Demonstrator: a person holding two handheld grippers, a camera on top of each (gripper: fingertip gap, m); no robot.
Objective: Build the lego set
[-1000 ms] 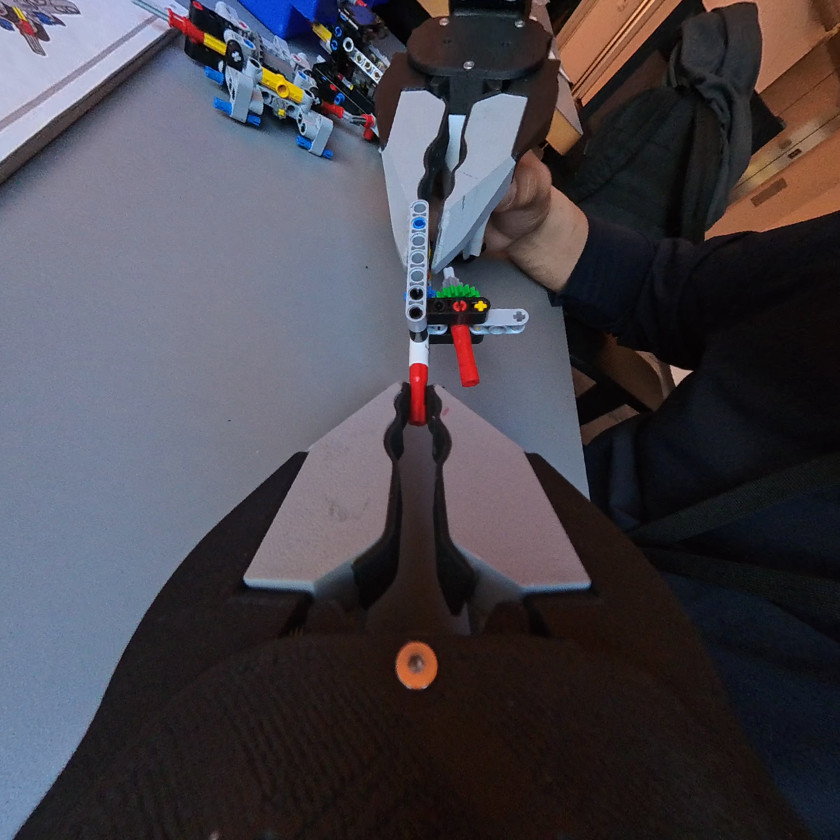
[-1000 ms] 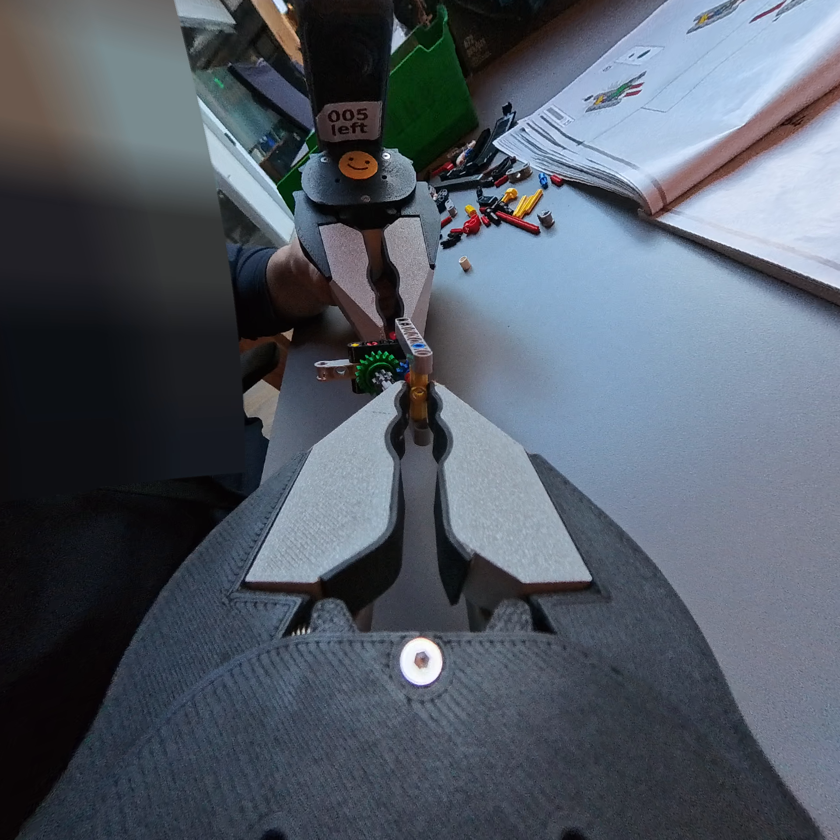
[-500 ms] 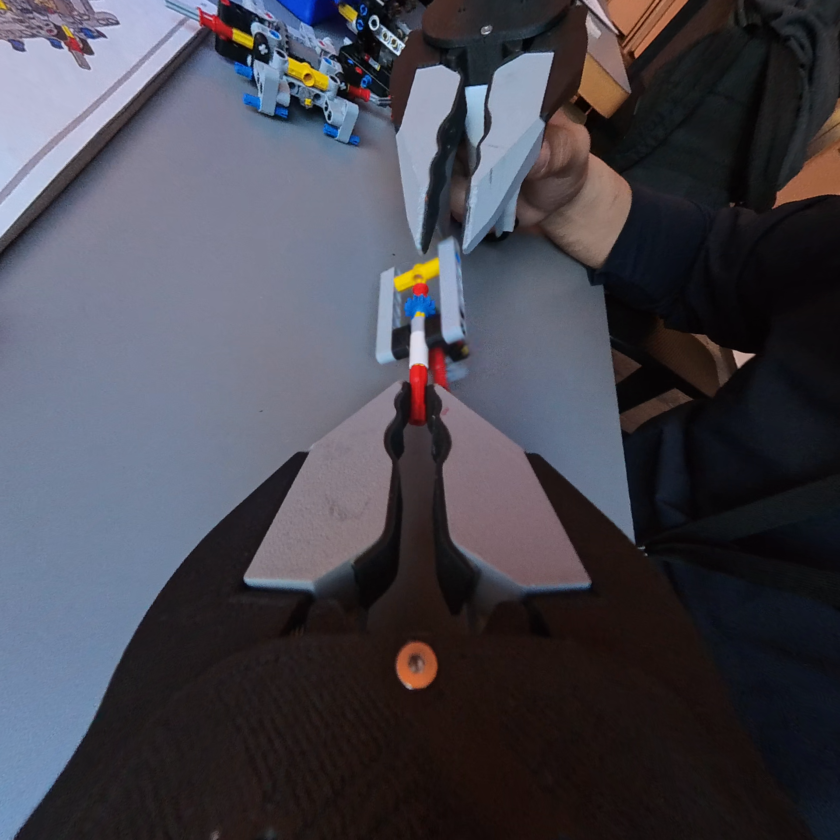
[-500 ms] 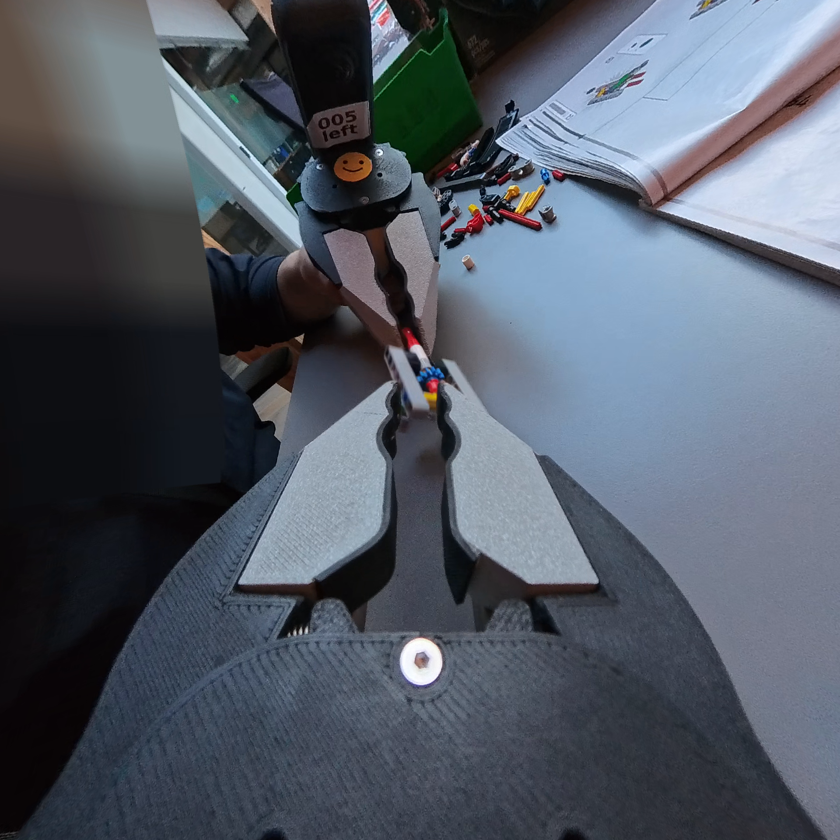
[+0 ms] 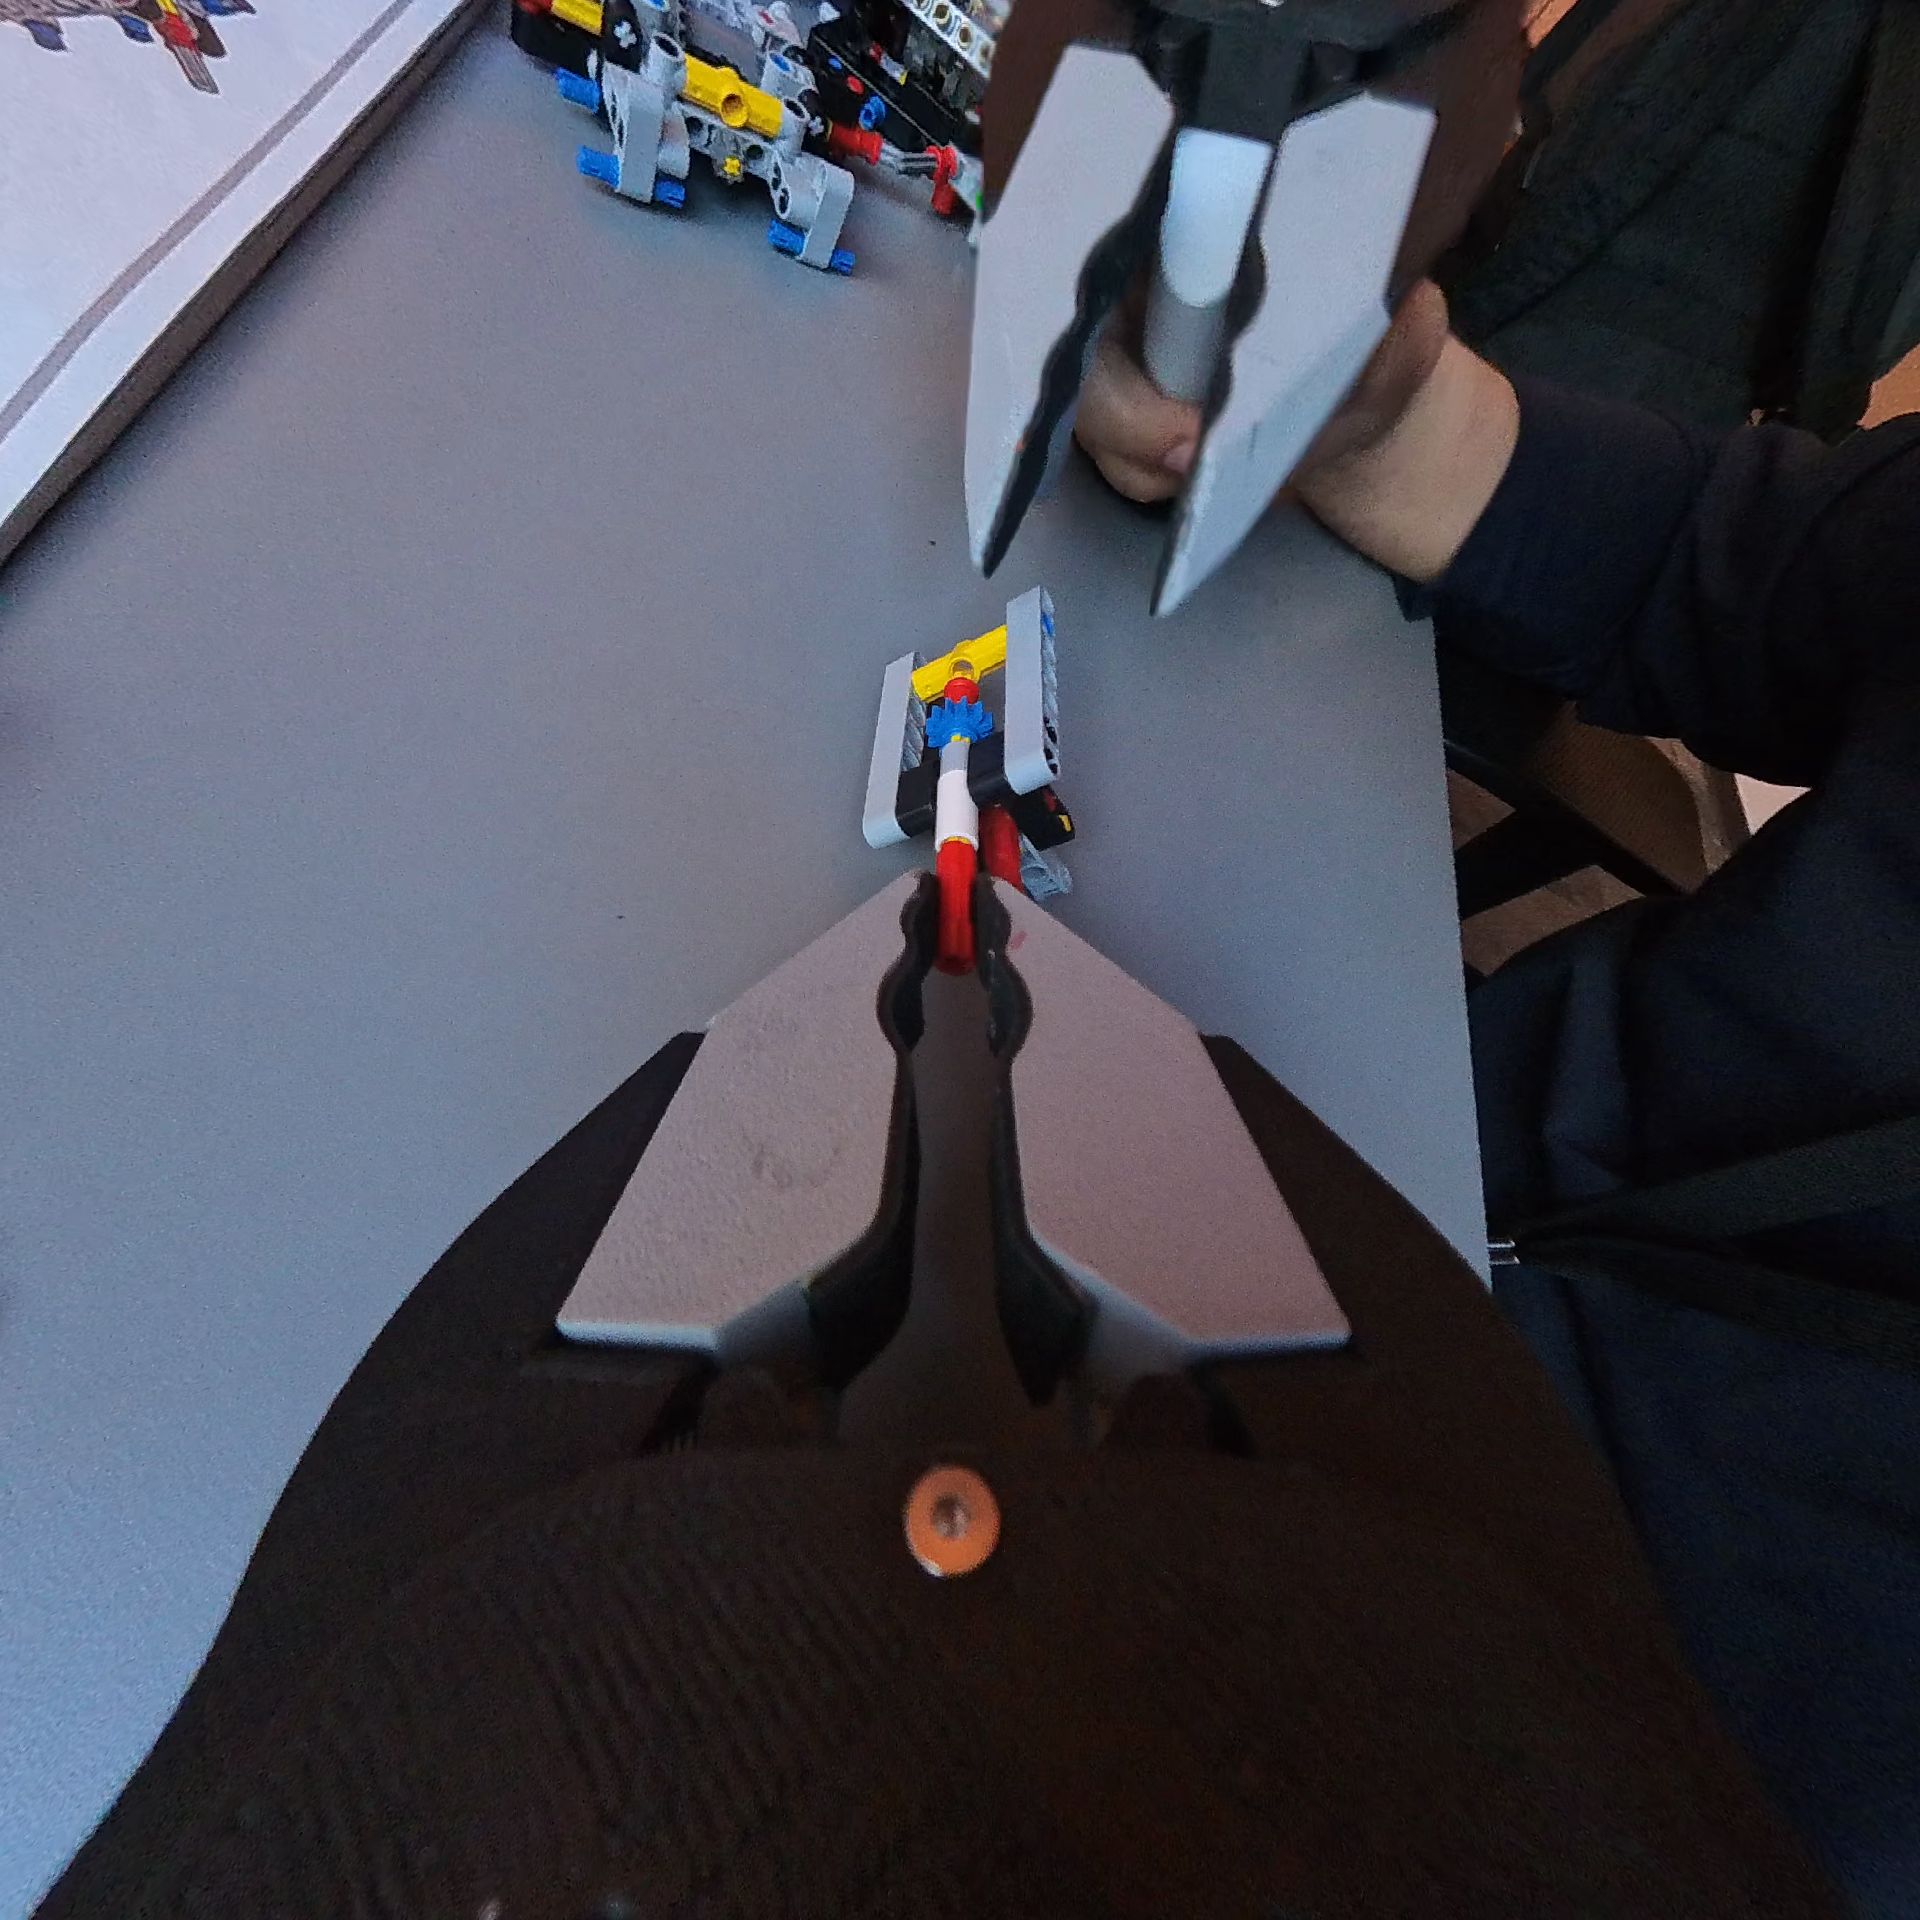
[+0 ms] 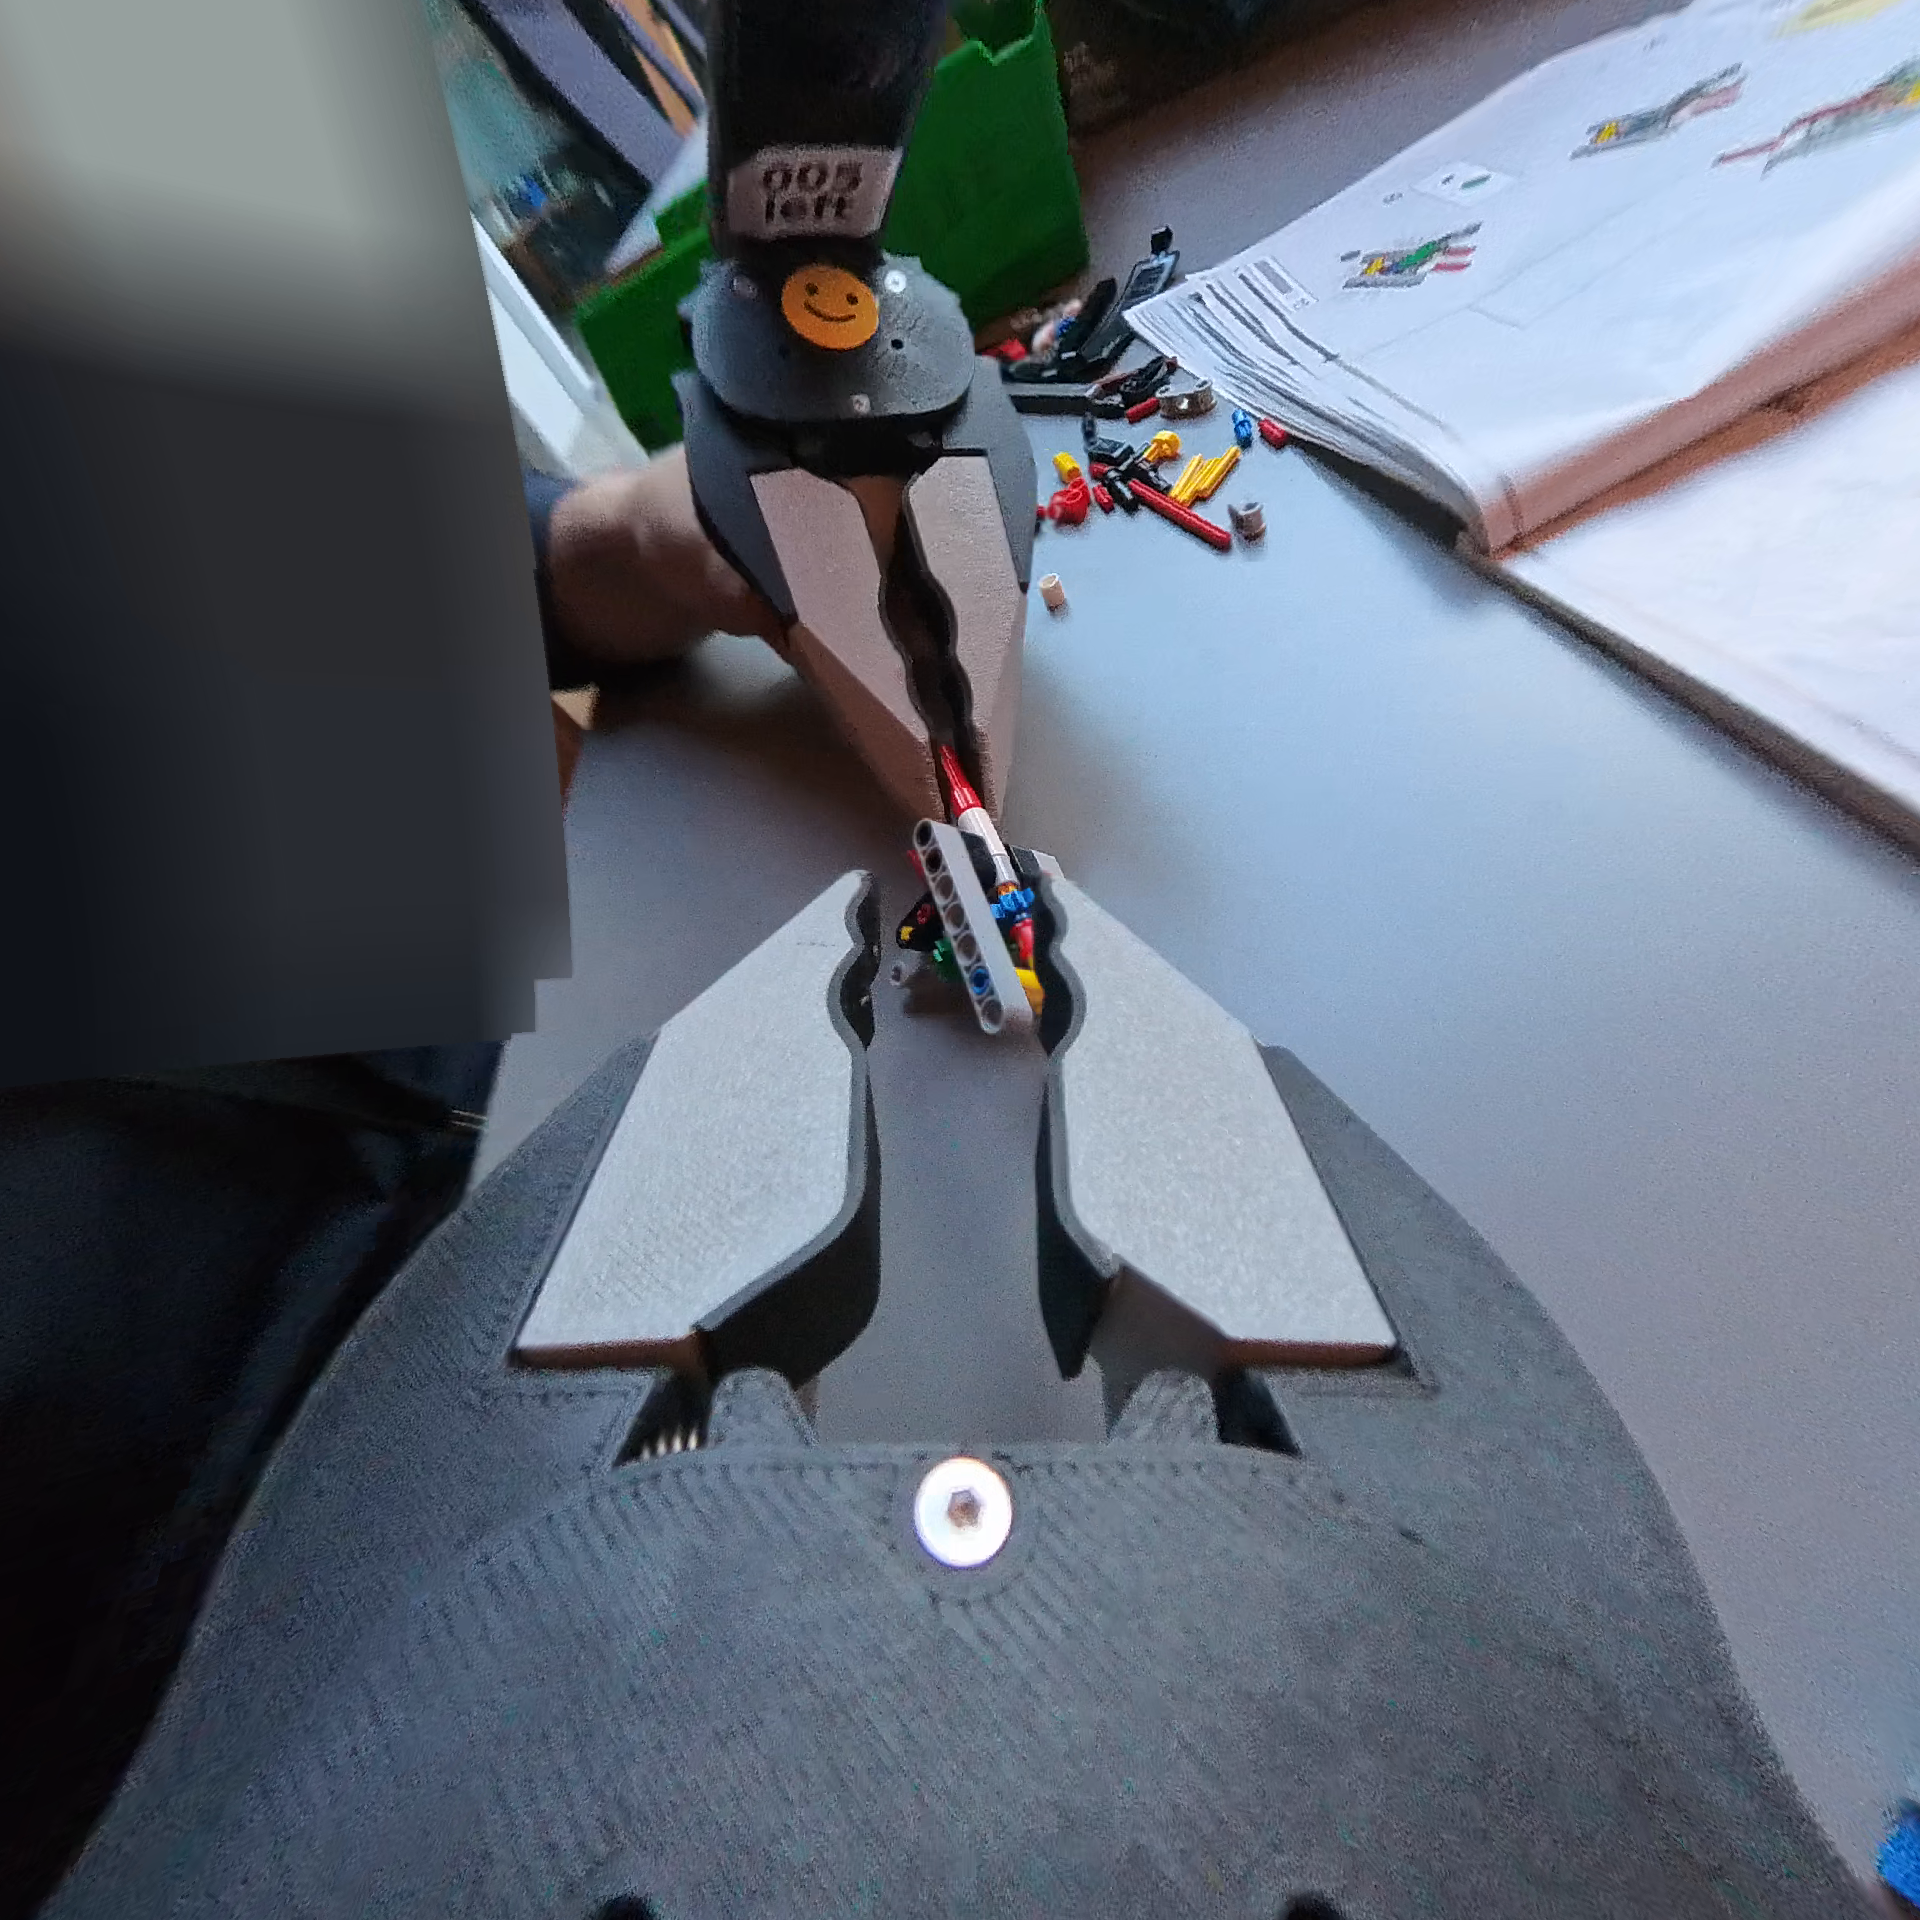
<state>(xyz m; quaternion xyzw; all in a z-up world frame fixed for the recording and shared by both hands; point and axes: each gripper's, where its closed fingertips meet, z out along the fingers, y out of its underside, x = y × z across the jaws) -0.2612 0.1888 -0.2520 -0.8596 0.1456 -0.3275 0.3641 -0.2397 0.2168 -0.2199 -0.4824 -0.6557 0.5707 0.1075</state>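
My left gripper (image 5: 954,920) has its fingers clamped on the red axle (image 5: 954,904) of a small brick assembly (image 5: 966,743) over the grey surface (image 5: 416,623). My right gripper (image 6: 956,935) hangs just beyond it, fingers apart, gripping nothing.

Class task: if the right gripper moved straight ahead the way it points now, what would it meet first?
Probably the small brick assembly between its open jaws, then the left gripper holding that assembly's red axle.
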